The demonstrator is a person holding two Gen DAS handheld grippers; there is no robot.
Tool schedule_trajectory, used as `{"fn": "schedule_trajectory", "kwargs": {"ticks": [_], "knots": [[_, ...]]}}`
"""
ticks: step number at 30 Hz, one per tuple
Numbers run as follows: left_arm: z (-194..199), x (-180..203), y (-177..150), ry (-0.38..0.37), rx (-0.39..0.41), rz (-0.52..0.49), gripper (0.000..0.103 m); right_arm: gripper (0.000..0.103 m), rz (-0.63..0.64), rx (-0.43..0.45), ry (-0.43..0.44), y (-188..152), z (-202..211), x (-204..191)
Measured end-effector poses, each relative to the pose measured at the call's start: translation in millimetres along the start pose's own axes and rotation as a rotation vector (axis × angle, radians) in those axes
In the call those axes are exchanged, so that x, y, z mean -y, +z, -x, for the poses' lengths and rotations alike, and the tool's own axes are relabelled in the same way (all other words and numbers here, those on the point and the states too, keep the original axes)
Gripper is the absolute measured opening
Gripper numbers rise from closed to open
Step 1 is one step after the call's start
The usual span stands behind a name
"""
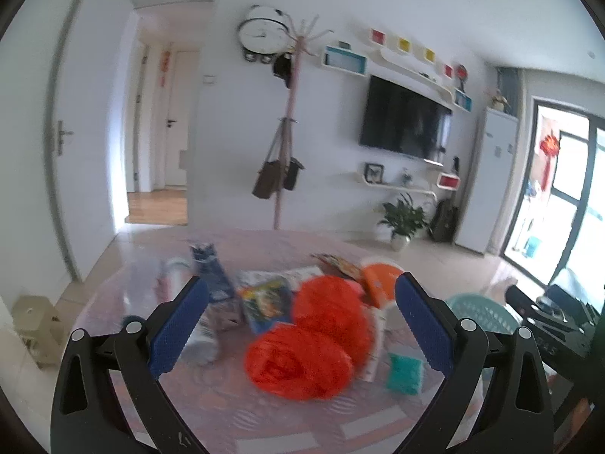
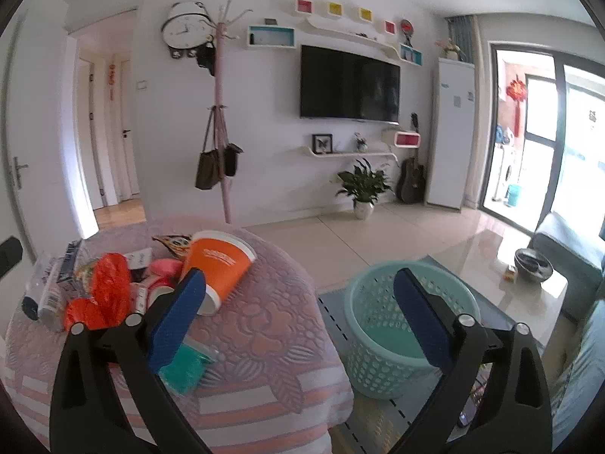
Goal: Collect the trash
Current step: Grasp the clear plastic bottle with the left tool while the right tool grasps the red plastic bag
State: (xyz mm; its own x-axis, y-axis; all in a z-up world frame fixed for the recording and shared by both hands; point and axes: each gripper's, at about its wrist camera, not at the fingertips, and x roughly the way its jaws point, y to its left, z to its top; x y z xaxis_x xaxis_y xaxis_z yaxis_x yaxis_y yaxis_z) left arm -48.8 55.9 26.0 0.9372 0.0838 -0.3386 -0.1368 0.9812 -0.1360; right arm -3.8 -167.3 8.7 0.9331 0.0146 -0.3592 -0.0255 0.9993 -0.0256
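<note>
Looking through the left wrist view: the left gripper [image 1: 302,312] stands wide apart with nothing between its blue pads. It hovers over a round table [image 1: 124,287] crowded with trash. Directly ahead lies a crumpled orange bag [image 1: 302,348]. Beside the bag are a blue carton [image 1: 211,276], a colourful wrapper [image 1: 266,302], a teal packet [image 1: 406,372] and an orange cup [image 1: 380,278]. The picture is blurred, so exact contact between items cannot be told.

Risks in this view:
- Closing on the loose bag may catch only a fold; the bag could slip out on lifting.
- A sweeping approach may push the carton or wrapper off the table edge.

Turning to the right wrist view: the right gripper [image 2: 300,310] is also wide and empty. Its left finger [image 2: 176,321] sits over the teal packet [image 2: 185,372], near the tipped orange cup [image 2: 217,265]. A pale green basket [image 2: 363,310] stands on the floor just beside the table [image 2: 264,340] and looks empty.

Risks in this view:
- The cup lies on its side; a nudge may roll it off the table.
- Releasing short of the basket rim would drop trash on the floor.
- Both grippers working the same pile may collide.
</note>
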Motion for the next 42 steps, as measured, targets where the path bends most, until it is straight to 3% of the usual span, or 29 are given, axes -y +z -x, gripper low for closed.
{"fn": "schedule_trajectory", "kwargs": {"ticks": [1, 3, 5, 12, 18, 22, 26, 30, 32, 40, 42], "knots": [[1.5, -6.6, 2.6, 0.012, 0.006, 0.006, 0.095, 0.083, 0.009, 0.002, 0.015, 0.7, 0.7, -3.0], [4.4, -19.9, 7.1, 0.041, 0.017, 0.019, 0.096, 0.066, 0.026, -0.004, 0.046, 1.3, 1.0, -9.7], [5.5, -33.4, 9.8, 0.045, 0.015, 0.034, 0.096, 0.062, 0.044, -0.018, 0.077, 0.3, -1.0, -16.7], [6.4, -94.3, 8.8, 0.161, -0.015, 0.083, 0.096, 0.061, 0.053, -0.049, 0.194, 4.1, -2.9, -45.4], [-17.8, -148.4, 5.5, 0.221, -0.121, 0.133, 0.095, 0.061, 0.086, -0.055, 0.317, 5.9, -7.0, -95.1], [-49.6, -168.0, 2.6, 0.184, -0.213, 0.15, 0.095, 0.066, 0.094, -0.119, 0.388, -5.5, -20.2, -126.7], [-92.2, -193.5, -1.3, 0.14, -0.326, 0.212, 0.084, 0.072, 0.118, -0.178, 0.406, -20.6, -31.9, -150.1], [-114.7, -204.1, -6.0, 0.136, -0.361, 0.231, 0.08, 0.084, 0.146, -0.213, 0.427, -34.2, -43.0, -165.4], [-125.0, -207.9, -10.7, 0.154, -0.386, 0.228, 0.076, 0.086, 0.166, -0.224, 0.425, -38.6, -47.1, -173.5], [-147.0, -208.6, -28.5, 0.158, -0.474, 0.24, 0.051, 0.084, 0.183, -0.321, 0.439, -50.0, -69.9, -182.2], [-147.2, -207.2, -32.5, 0.171, -0.482, 0.227, 0.047, 0.073, 0.202, -0.34, 0.438, -52.7, -72.1, -184.8]]}}
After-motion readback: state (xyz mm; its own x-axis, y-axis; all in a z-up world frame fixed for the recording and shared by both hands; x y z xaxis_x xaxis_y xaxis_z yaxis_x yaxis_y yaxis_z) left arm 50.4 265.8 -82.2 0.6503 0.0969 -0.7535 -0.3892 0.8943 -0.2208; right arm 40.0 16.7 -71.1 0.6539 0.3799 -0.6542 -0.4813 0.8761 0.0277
